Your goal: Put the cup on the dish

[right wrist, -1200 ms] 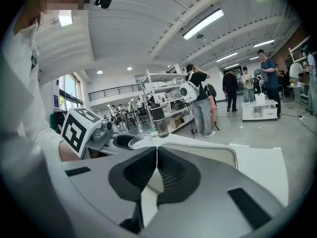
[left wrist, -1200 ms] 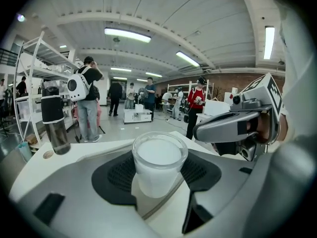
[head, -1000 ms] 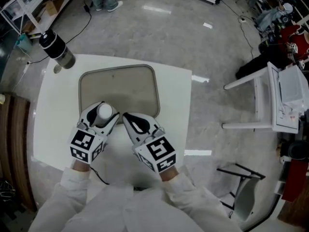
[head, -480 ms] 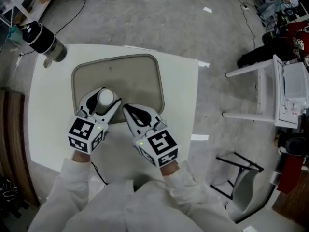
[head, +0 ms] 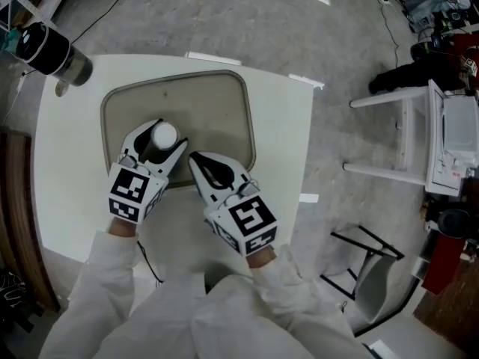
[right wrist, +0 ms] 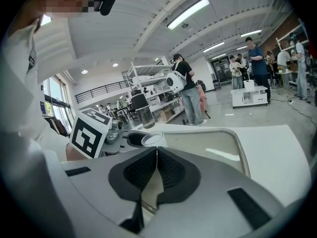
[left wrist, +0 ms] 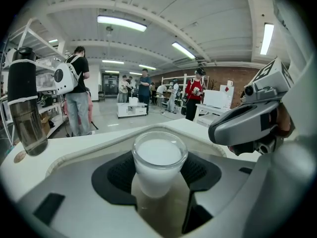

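Observation:
A small white cup (head: 164,134) sits between the jaws of my left gripper (head: 163,137), whose black pads press on both its sides. It is over the near left part of the beige dish, a shallow tray (head: 217,111). I cannot tell whether the cup's base touches the tray. In the left gripper view the cup (left wrist: 159,162) stands upright with its round rim on top. My right gripper (head: 197,159) is shut and empty, its tip at the tray's near edge, just right of the left gripper. The right gripper view shows the cup (right wrist: 151,139) to the left of the tray (right wrist: 213,148).
A black and steel flask (head: 49,51) stands at the far left corner of the white table (head: 284,140). A white chair (head: 397,140) is on the floor to the right. In the gripper views, people stand among shelves far behind.
My left gripper has carried the cup a little farther in over the tray. The right gripper has moved along beside it, still shut.

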Action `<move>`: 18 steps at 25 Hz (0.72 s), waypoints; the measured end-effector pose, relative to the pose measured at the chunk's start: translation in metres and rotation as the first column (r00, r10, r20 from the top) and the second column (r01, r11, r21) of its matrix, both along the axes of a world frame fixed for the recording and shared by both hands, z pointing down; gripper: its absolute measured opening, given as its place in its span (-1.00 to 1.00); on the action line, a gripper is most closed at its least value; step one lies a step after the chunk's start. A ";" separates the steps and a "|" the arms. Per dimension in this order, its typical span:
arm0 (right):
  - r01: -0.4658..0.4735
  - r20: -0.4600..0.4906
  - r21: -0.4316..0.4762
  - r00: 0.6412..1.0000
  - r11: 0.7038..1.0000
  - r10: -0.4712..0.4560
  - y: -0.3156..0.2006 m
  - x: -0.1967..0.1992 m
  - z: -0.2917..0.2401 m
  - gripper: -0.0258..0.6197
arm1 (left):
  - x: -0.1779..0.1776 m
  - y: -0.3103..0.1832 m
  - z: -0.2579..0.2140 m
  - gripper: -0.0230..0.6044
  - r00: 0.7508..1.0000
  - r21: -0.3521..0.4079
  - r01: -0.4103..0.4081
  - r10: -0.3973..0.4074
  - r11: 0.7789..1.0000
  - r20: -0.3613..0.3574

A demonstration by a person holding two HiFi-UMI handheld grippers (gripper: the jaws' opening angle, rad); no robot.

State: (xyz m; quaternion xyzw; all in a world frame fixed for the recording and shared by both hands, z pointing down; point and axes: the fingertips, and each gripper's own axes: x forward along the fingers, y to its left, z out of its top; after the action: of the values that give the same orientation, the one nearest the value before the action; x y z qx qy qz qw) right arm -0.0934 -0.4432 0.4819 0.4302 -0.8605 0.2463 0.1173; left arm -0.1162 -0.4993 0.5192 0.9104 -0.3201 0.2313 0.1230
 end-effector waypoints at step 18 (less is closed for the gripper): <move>0.017 -0.017 -0.019 1.000 1.000 -0.018 0.006 -0.002 0.009 -0.87 | 0.000 -0.002 0.008 -0.07 0.999 -0.025 -0.001 0.000 1.000 -0.049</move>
State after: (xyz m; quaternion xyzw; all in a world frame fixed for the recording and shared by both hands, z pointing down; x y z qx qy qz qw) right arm -0.0951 -0.4376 0.4909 0.4237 -0.8608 0.2497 0.1311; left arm -0.1161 -0.5014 0.5270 0.9142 -0.3140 0.2129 0.1424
